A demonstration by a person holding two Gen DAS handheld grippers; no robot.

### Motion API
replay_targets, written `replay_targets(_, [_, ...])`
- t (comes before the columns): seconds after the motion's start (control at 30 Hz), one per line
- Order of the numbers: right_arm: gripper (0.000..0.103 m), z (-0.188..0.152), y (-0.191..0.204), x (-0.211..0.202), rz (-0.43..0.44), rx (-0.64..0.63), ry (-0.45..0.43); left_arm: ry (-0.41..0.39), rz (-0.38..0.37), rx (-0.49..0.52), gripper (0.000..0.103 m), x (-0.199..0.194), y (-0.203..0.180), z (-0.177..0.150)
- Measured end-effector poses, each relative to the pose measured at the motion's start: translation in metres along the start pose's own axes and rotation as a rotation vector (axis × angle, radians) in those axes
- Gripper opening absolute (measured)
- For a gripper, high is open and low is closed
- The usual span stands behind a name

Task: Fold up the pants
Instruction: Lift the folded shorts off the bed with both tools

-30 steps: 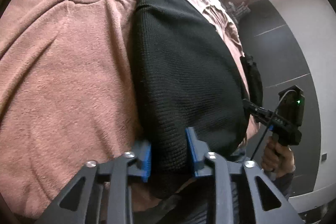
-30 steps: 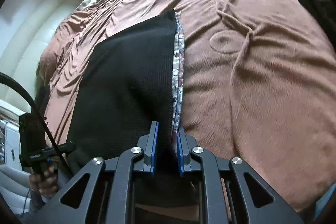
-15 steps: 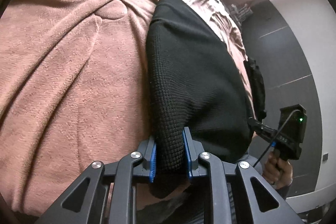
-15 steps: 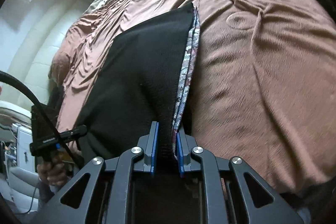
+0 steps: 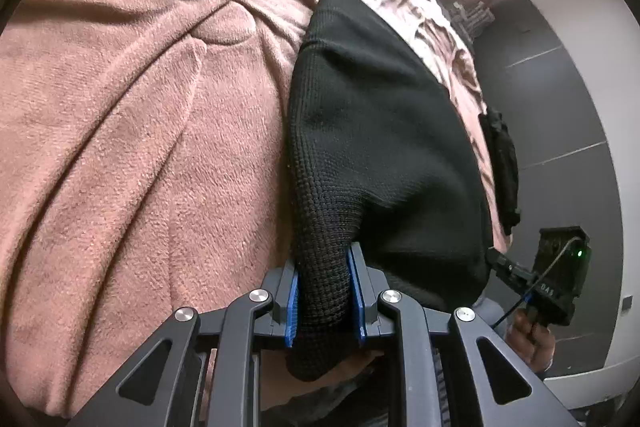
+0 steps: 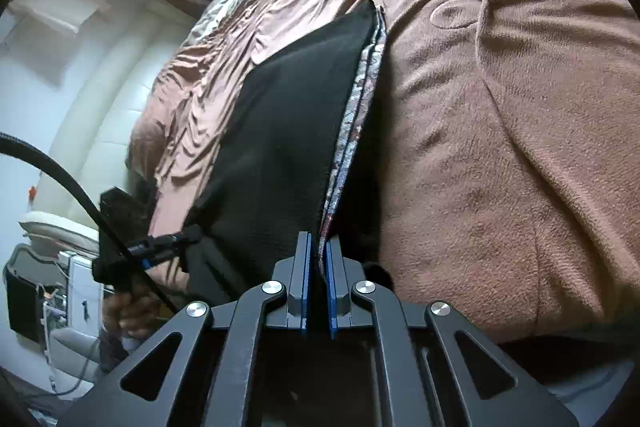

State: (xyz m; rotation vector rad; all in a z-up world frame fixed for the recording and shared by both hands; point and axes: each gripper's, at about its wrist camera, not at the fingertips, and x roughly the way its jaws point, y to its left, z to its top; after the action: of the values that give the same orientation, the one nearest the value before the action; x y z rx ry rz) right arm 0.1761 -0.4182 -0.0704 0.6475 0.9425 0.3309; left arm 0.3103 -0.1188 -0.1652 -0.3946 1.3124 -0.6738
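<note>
left wrist: rides the left gripper (image 5: 324, 291), angled down, close over black pants (image 5: 380, 131) | right wrist: rides the right gripper (image 6: 318, 283), angled down, equally close | shared: pants, brown blanket (image 5: 140, 147) | each view catches the other hand's gripper at its edge

Only a small white marking, seemingly "DAS", shows on the black plastic handheld gripper body (image 5: 554, 279) at far right.
</note>
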Motion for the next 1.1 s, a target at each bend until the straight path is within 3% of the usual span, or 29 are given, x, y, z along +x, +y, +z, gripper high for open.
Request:
replay_targets(0.1, [0.006,0.005,-0.006,0.0,0.03,0.02,0.003,0.006,0.017,0.013,0.029,0.001,-0.005,0.0])
replay_targets(0.13, [0.01,0.006,-0.007,-0.001,0.034,0.024,0.0,0.007,0.019,0.019,0.036,0.001,-0.006,0.001])
replay_targets(0.2, [0.03,0.011,-0.011,-0.007,0.031,0.028,-0.026,-0.005,0.018,0.026,0.049,-0.002,-0.008,0.003])
replay_targets(0.23, [0.05,0.014,-0.014,-0.01,0.035,0.033,-0.042,-0.017,0.014,0.027,0.058,-0.004,-0.008,0.004])
replay_targets(0.27, [0.063,0.016,-0.016,-0.013,0.047,0.04,-0.062,-0.026,0.011,0.027,0.06,-0.006,-0.008,0.006])
replay_targets(0.43, [0.064,0.037,-0.031,-0.004,0.108,0.078,-0.064,-0.037,-0.018,0.012,0.06,-0.001,-0.005,0.019])
replay_targets(0.8, [0.064,0.079,-0.044,0.063,0.148,0.117,0.042,-0.02,-0.046,0.022,0.06,0.021,-0.006,0.06])
replay_targets(1.1, [0.064,0.098,-0.05,0.089,0.235,0.119,0.045,-0.017,-0.074,0.037,0.058,0.038,-0.005,0.098])
